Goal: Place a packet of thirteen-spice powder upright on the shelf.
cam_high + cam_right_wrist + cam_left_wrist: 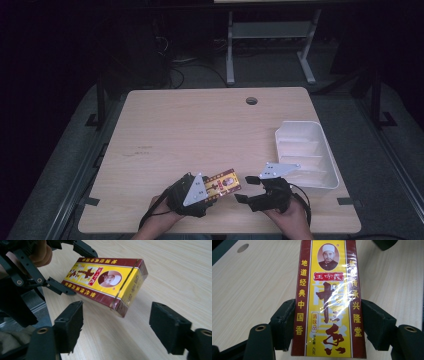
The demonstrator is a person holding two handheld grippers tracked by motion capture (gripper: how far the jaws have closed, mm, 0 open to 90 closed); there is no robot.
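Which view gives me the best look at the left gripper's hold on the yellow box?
The left gripper view: the yellow box sits between both black pads, pressed at its sides. The right gripper view shows its free end raised off the table. The high view shows it small.

In the high view, the left gripper (212,187) and its grey plate cover the near end of the red-and-yellow seasoning box (223,183), whose print is too small to read there. In the left gripper view the box's (328,300) far and near ends are cut off by the frame, and glare on its wrapping blots some characters. The person's forearms leave the high view's bottom edge.
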